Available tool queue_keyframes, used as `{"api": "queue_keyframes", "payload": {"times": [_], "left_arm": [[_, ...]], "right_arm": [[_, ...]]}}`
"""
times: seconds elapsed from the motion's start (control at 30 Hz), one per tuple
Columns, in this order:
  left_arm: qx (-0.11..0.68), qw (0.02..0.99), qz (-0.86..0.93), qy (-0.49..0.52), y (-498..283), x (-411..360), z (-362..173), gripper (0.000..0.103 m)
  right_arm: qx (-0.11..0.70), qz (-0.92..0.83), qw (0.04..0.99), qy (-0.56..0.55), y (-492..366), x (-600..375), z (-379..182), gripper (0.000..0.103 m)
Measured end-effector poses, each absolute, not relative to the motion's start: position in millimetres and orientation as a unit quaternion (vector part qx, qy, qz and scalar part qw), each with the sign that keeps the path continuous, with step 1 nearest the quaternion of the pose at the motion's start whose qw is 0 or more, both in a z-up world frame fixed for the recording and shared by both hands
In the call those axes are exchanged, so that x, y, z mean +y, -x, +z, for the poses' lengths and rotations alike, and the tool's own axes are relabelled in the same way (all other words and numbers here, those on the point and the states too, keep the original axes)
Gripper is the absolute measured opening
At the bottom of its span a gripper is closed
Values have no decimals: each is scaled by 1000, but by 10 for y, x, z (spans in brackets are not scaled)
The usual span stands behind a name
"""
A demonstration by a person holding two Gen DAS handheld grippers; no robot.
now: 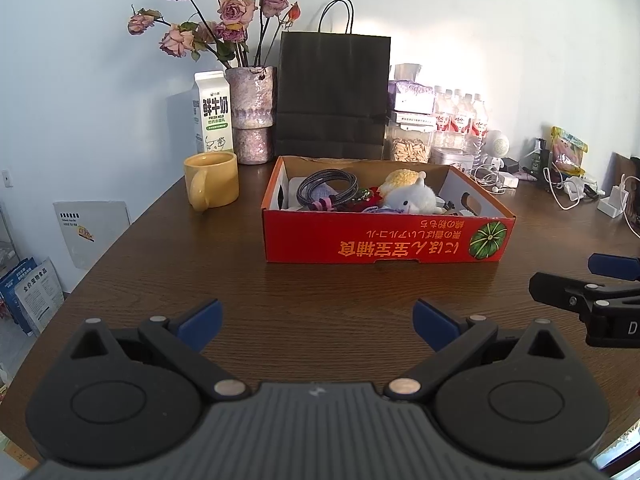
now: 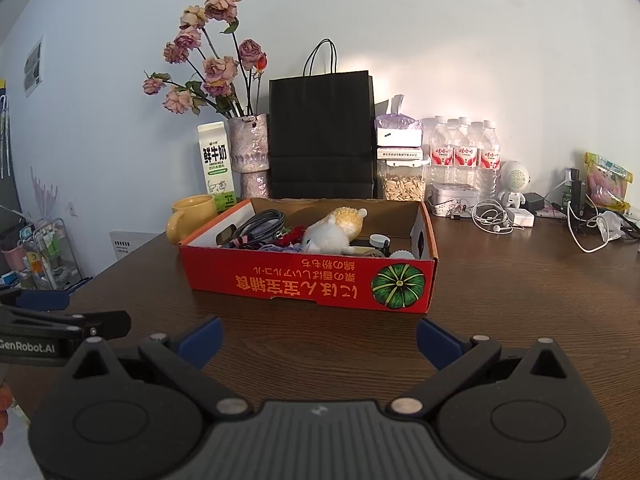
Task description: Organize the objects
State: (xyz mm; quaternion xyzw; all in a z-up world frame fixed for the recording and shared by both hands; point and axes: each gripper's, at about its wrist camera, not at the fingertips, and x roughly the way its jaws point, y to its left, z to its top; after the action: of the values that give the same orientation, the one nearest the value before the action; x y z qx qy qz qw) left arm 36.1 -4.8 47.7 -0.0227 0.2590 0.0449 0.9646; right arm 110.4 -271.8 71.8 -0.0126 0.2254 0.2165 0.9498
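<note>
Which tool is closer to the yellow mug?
Left. The left tool sits before the box, a bit right of the yellow mug. The right tool is farther right, with the mug far off to its left.

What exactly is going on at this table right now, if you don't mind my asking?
A person is tidying up with two handheld tongs. Both the left tongs and the right tongs hang open and empty over the wooden table, short of the red box. The box already holds a plush toy and a coiled cable. Nothing is being gripped yet.
</note>
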Motion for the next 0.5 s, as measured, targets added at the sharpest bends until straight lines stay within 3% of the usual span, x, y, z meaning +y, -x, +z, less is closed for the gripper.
{"api": "queue_keyframes", "payload": {"times": [0.5], "left_arm": [[256, 965, 41, 29, -341, -36, 477, 103]], "right_arm": [[226, 216, 950, 13, -1103, -2711, 703, 103]]}}
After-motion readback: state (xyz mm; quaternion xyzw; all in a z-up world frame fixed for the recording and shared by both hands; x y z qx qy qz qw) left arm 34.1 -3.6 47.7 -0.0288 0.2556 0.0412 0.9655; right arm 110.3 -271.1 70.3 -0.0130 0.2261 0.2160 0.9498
